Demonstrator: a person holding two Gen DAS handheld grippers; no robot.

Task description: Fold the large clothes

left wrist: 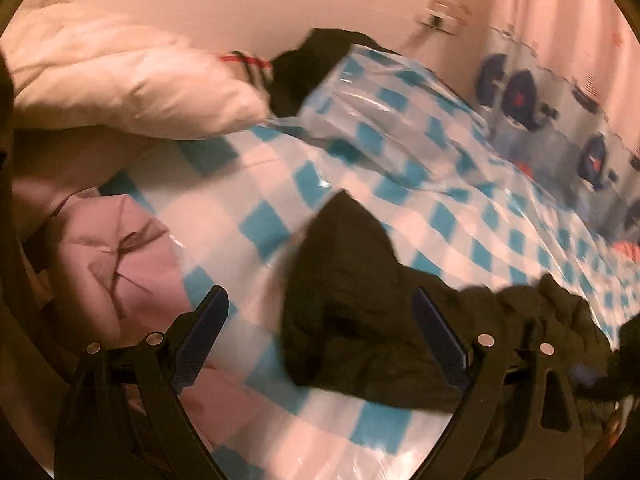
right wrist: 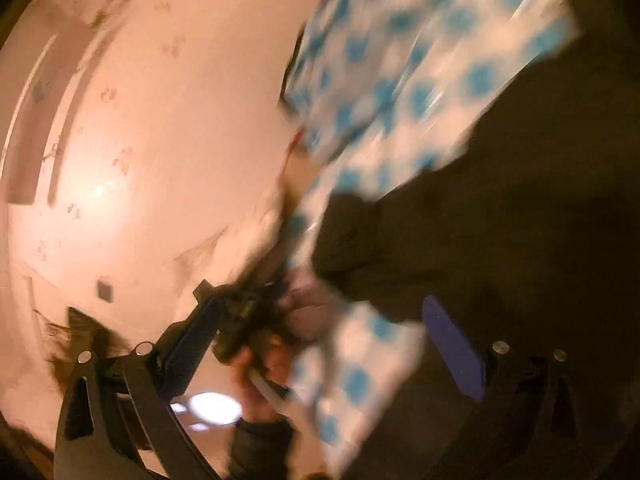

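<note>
- The dark garment (left wrist: 352, 304) lies bunched on the blue-and-white checked sheet (left wrist: 280, 184) — part of it sits between the wide-open jaws of the left gripper (left wrist: 320, 312), close to the right one
- In the right wrist view the dark garment (right wrist: 500, 220) fills the right side, reaching in by the right gripper (right wrist: 320, 320) — jaws wide apart, holding nothing
- A white pillow (left wrist: 120, 76) and pink cloth (left wrist: 132, 256) lie nearby

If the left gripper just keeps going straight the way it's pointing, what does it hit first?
Most likely the dark garment bunched between the open left gripper fingers, lying on the blue checkered plastic sheet. The picture is blurred, so depth is uncertain.
</note>
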